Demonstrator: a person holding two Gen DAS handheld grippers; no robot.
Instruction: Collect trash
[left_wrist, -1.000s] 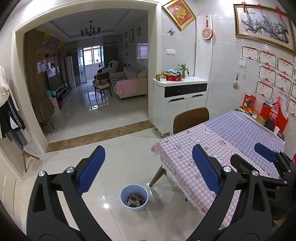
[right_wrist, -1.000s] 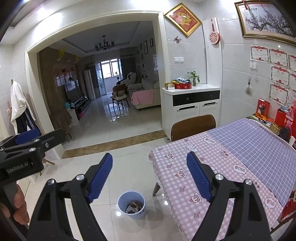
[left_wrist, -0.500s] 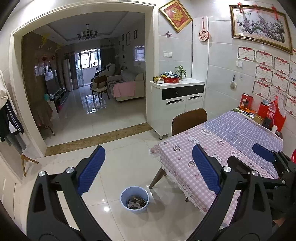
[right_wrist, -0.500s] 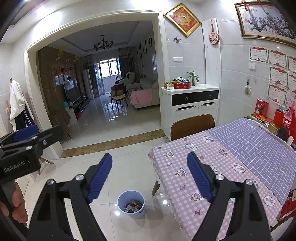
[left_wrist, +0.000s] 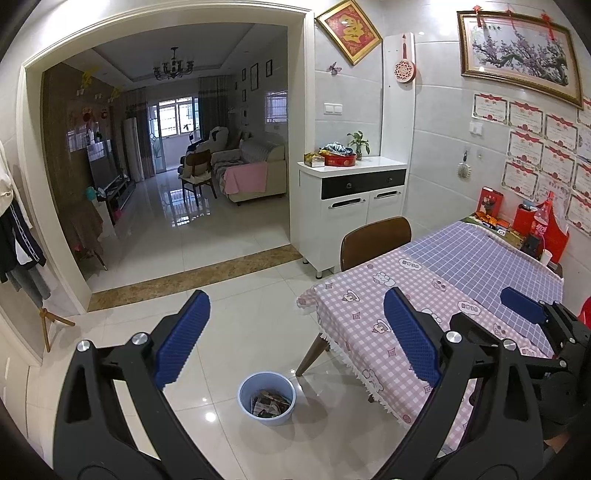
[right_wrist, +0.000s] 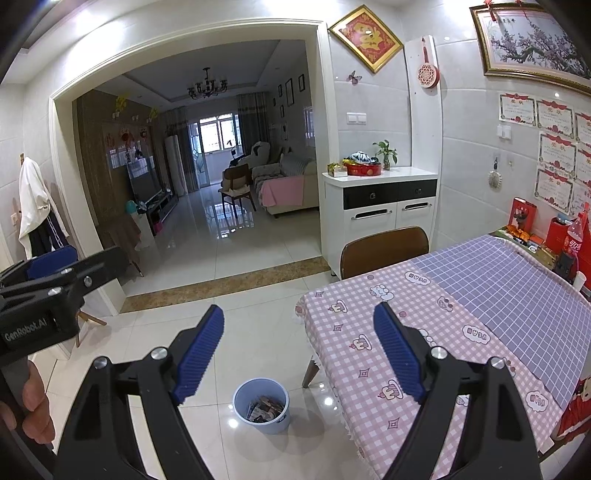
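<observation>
grippers: two, left gripper (left_wrist: 295, 339) and right gripper (right_wrist: 299, 350), both spread wide, holding nothing
bin: one blue bin (left_wrist: 266, 401), wrappers inside, on floor by table corner
table: one table (right_wrist: 461, 332), checkered cloth
floor: glossy white tile floor (left_wrist: 236, 295)

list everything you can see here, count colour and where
bin: 1, pale blue, on the floor by the table corner, trash inside
table: 1, pink and lilac checked cloth, right
chair: 1, brown, at the table's far end
cabinet: 1, white with a black drawer, by the archway
red tin: 1, on the cabinet
plant: 1, green, on the cabinet
cola bottle: 1, red label, table's far edge
left gripper: 1, black, blue pads, jaws open, empty
right gripper: 1, same, jaws open, empty
</observation>
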